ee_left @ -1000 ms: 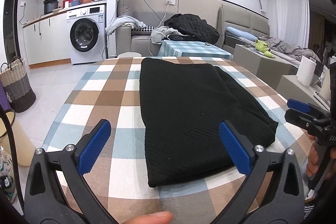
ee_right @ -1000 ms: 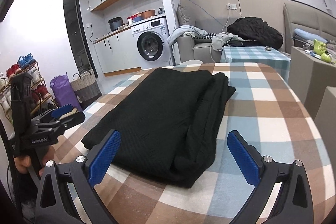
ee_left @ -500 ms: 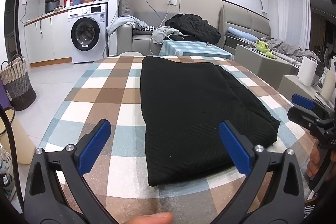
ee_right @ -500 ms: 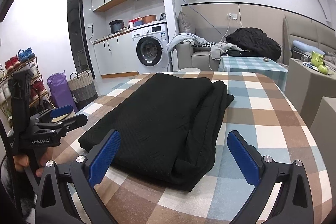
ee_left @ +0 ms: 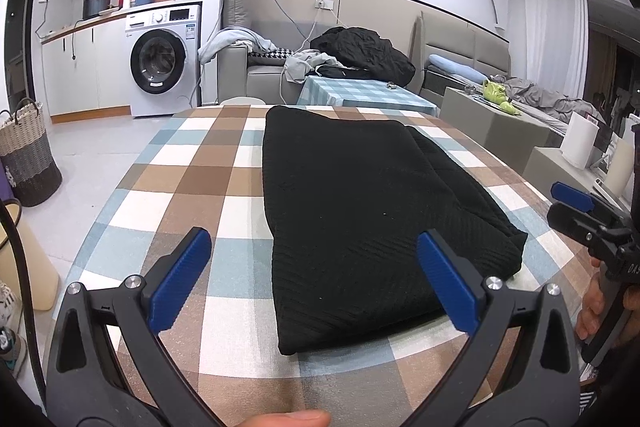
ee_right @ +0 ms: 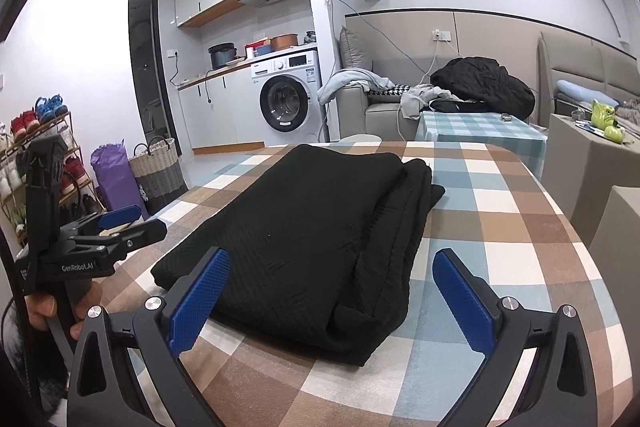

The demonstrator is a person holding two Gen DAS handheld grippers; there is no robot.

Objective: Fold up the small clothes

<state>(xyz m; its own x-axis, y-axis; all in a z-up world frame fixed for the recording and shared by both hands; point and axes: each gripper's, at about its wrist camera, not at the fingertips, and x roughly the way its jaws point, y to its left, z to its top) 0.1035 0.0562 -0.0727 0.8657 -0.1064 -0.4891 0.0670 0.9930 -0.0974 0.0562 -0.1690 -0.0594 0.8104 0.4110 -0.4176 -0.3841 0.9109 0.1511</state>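
Now you hold both the left hand-held gripper point(ee_left: 312, 281) and right hand-held gripper point(ee_right: 332, 301) wide open and empty before the black garment point(ee_left: 360, 219), folded lengthwise on the checked worktop point(ee_left: 192, 187), likely awaiting its crosswise fold.

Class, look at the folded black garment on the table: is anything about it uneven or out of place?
Slightly. The garment lies flat on the table, but its right side is untidy: lower layers stick out past the top layer instead of lining up. Nothing else stands out.

Folded garment point(ee_left: 360, 211) on table point(ee_left: 192, 187); left gripper point(ee_left: 316, 279), right gripper point(ee_right: 332, 291) flank near end.
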